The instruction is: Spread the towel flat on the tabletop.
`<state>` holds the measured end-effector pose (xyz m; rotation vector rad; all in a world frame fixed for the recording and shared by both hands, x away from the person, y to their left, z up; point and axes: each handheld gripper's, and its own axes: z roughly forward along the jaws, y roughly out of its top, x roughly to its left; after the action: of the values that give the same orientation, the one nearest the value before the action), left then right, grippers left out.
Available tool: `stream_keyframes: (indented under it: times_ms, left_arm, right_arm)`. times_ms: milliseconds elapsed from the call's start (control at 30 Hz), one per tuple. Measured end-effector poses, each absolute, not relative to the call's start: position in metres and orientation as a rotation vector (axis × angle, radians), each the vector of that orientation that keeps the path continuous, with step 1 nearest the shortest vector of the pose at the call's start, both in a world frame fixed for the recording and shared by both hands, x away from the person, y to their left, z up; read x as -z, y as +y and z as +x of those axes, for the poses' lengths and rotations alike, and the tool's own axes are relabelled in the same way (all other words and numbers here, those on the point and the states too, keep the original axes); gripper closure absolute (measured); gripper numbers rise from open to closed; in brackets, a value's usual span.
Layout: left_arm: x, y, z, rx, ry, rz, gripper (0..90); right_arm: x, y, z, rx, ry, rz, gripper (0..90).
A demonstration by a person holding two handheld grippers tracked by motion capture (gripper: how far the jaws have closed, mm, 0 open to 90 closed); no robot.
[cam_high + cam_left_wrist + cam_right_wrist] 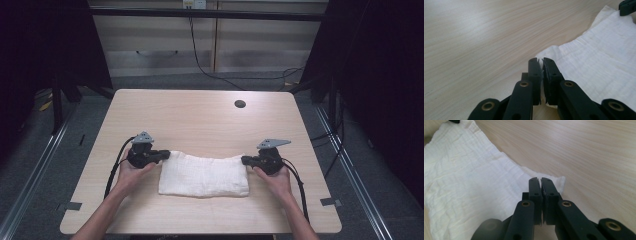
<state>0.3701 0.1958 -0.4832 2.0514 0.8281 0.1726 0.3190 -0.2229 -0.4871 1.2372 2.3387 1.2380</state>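
Note:
A white cloth (204, 175) lies folded into a wide rectangle on the near half of the wooden table (200, 115). My left gripper (167, 155) sits at the cloth's far left corner, held level and pointing right. In the left gripper view the jaws (541, 61) are pressed together with a thin edge of the cloth (599, 62) pinched between them. My right gripper (245, 160) sits at the far right corner, pointing left. Its jaws (540, 180) are closed on the edge of the cloth (469, 182) just short of the corner tip.
A round cable hole (240, 104) is near the table's far edge. Bare tabletop lies beyond the cloth and to both sides. Cables trail from both grippers toward the near edge. Dark curtains and frame rails flank the table.

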Motion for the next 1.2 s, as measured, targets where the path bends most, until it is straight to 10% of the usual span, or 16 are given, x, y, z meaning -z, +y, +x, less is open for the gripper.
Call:
stream_keyframes:
  times_ms: [1200]
  left_arm:
    - [0.400, 0.211, 0.375, -0.245, 0.768, 1.822, 85.9]
  right_arm:
    - [0.395, -0.236, 0.342, -1.426, 2.173, 1.159, 88.4]
